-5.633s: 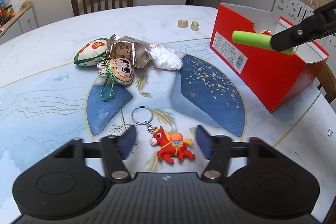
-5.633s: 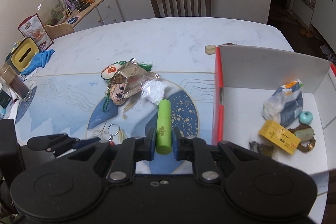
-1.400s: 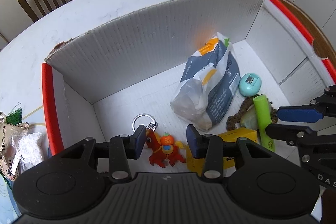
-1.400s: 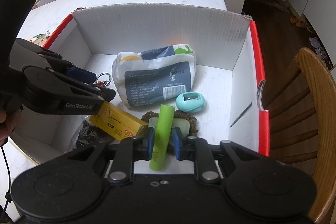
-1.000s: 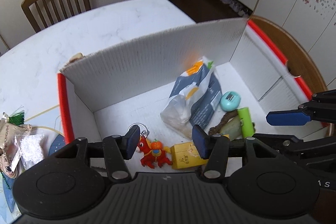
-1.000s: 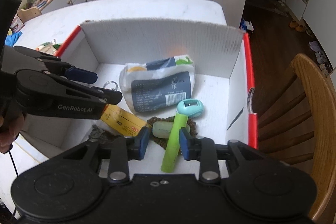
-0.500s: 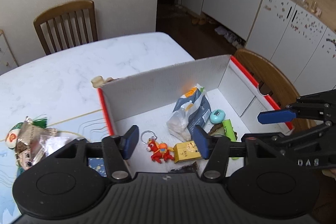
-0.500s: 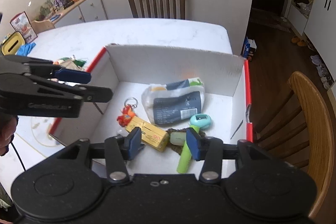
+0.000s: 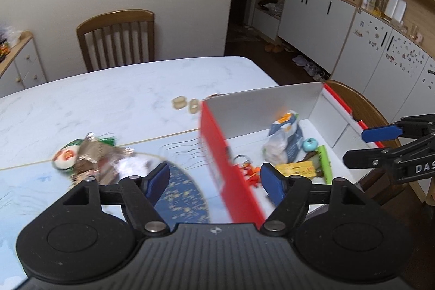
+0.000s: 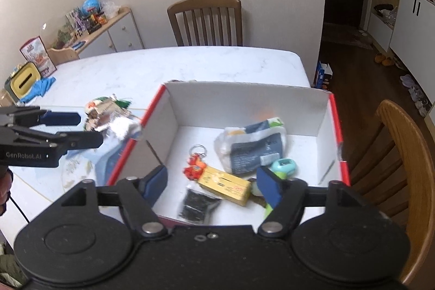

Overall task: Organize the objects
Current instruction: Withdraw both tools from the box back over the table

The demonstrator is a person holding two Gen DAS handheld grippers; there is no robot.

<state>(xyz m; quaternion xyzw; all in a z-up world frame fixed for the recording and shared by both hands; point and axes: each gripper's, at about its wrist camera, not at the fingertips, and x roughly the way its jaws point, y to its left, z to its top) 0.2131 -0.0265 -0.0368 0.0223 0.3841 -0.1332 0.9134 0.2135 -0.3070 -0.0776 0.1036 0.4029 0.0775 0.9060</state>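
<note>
Both of your tongs are empty, and their jaws have just been opening. The left tongs (image 9: 214, 178) stand apart with nothing between the pads, above the near left wall of the red box (image 9: 231, 173). The right tongs (image 10: 212, 182) are spread wide above the box's near edge, again with nothing in them.

Your last two items lie inside the box: the red horse keychain (image 10: 193, 166) sits on the floor just left of the yellow packet (image 10: 225, 185), and the green tube (image 9: 325, 165) rests toward the box's right side, beside the teal round thing (image 10: 284, 166) and the grey-blue pouch (image 10: 252, 148).

So the drop-off looks done, and the step in hand is going back for more. Left of the box, on the worktop (image 9: 122, 99), a small heap waits: a foil wrapper (image 9: 92, 154), a green-and-white plush charm (image 9: 66, 156) and a clear bag of white bits (image 10: 122, 127), all touching or overlapping. Two small tan rings (image 9: 186, 103) sit just beyond the box's far left corner.

Your next move likely calls for swinging the left tongs over that heap and picking one item cleanly off the edge, since they lie tangled together.
</note>
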